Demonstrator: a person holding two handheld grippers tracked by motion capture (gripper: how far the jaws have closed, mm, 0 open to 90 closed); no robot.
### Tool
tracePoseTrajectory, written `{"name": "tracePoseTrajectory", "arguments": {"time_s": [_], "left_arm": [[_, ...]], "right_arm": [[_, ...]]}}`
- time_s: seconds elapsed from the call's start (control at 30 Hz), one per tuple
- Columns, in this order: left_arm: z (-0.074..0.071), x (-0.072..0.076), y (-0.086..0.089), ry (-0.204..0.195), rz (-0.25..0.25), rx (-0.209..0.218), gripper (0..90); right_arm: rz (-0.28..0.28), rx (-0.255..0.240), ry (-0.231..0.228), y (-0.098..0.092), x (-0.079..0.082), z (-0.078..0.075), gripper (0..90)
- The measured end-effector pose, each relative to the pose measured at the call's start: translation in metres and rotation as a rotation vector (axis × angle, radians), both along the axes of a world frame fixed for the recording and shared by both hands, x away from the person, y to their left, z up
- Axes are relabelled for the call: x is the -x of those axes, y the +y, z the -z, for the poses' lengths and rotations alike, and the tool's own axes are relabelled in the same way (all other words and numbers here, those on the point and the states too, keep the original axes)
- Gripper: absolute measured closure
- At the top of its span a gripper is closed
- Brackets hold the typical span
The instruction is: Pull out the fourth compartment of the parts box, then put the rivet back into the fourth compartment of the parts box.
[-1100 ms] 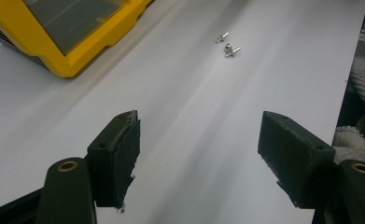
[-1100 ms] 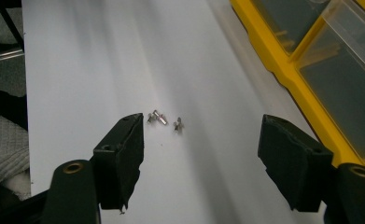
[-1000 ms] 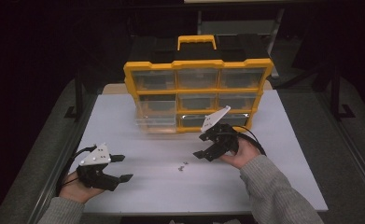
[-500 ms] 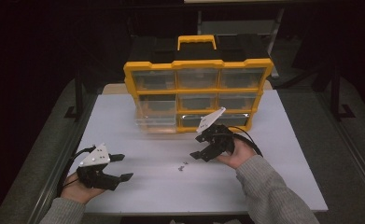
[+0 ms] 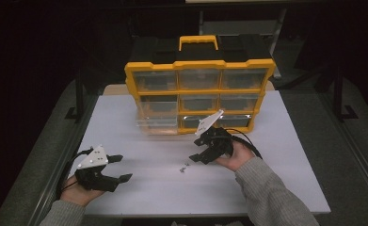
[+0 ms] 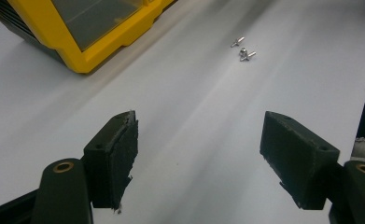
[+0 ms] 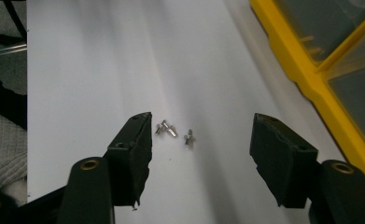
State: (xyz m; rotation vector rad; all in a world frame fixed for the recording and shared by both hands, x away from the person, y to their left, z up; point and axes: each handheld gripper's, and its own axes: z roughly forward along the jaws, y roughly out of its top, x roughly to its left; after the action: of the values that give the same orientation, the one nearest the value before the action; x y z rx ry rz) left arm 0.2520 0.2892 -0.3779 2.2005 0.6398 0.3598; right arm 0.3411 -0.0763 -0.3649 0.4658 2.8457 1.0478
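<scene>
Three small silver screws [image 5: 185,166] lie loose on the white table [image 5: 276,188], in front of a yellow organizer case [image 5: 198,66] with clear drawers. My right gripper [image 5: 194,152] hovers just above and right of them, open. In the right gripper view the screws [image 7: 168,129] lie on the table just ahead of the left jaw; the jaws of my right gripper [image 7: 199,149] have just been closing a little and touch nothing. My left gripper [image 5: 123,167] rests open near the table's front left corner. In the left gripper view the screws [image 6: 243,49] lie far ahead.
The case's bottom-left clear drawer [image 5: 156,123] stands pulled out toward me. The case's yellow corner [image 6: 91,51] sits at the upper left of the left gripper view, and its yellow frame [image 7: 311,79] runs along the right of the right gripper view. Dark floor surrounds the table.
The right gripper has edged slightly left toward the screws and its jaws stand a little narrower. The left gripper has stayed where it was.
</scene>
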Motion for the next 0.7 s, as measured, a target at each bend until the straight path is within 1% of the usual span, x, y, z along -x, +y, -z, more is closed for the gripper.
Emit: {"name": "tracePoseTrajectory", "arguments": {"time_s": [0.03,0.07,0.2,0.23,0.27,0.33,0.37,0.43,0.47,0.5,0.53,0.57,0.6,0.63,0.67,0.7], "left_arm": [[0.000,0.000,0.000,-0.003,0.000,-0.006,27.1],[0.000,0.000,-0.001,-0.002,-0.003,-0.002,26.8],[0.000,0.001,-0.001,-0.007,-0.003,0.002,26.5],[-0.001,0.001,-0.001,-0.012,0.001,-0.002,26.4],[-0.001,0.001,-0.001,-0.013,0.000,0.000,26.5],[-0.001,0.002,-0.001,-0.016,-0.002,0.003,26.4],[-0.001,0.002,-0.001,-0.019,-0.002,-0.001,26.4],[-0.001,0.002,-0.001,-0.020,-0.005,0.001,26.4],[-0.001,0.002,-0.002,-0.021,-0.006,0.003,26.4],[-0.001,0.002,-0.002,-0.020,-0.007,0.003,26.3],[-0.001,0.002,-0.002,-0.021,-0.006,-0.001,26.3],[-0.001,0.001,-0.003,-0.021,-0.004,-0.002,26.3],[0.000,0.001,-0.003,-0.021,-0.001,-0.007,26.3],[0.000,0.000,-0.003,-0.024,0.006,-0.019,26.3],[0.000,0.000,-0.004,-0.022,0.002,-0.013,26.3],[0.001,0.000,-0.004,-0.022,0.002,-0.008,26.3]], "right_arm": [[-0.005,0.003,0.001,0.001,0.000,0.002,40.9],[0.000,0.014,0.010,0.003,0.000,0.004,41.9],[-0.012,0.028,0.013,0.009,-0.002,0.013,47.8],[-0.007,0.032,0.024,0.010,-0.002,0.015,48.8],[-0.007,0.038,0.031,0.013,-0.003,0.018,50.6],[-0.016,0.057,0.024,0.017,-0.005,0.025,52.2],[-0.018,0.060,0.034,0.019,-0.007,0.028,54.4],[-0.025,0.069,0.035,0.022,-0.010,0.035,56.3],[-0.022,0.074,0.041,0.024,-0.011,0.038,57.1],[-0.026,0.076,0.058,0.025,-0.013,0.042,58.6],[-0.039,0.074,0.047,0.026,-0.015,0.045,59.6],[-0.033,0.081,0.056,0.028,-0.015,0.047,60.1],[-0.041,0.078,0.058,0.029,-0.015,0.050,60.7],[-0.045,0.077,0.062,0.030,-0.016,0.053,61.4],[-0.037,0.087,0.074,0.031,-0.015,0.055,61.8],[0.042,0.137,0.155,0.032,-0.007,0.053,62.3]]}}
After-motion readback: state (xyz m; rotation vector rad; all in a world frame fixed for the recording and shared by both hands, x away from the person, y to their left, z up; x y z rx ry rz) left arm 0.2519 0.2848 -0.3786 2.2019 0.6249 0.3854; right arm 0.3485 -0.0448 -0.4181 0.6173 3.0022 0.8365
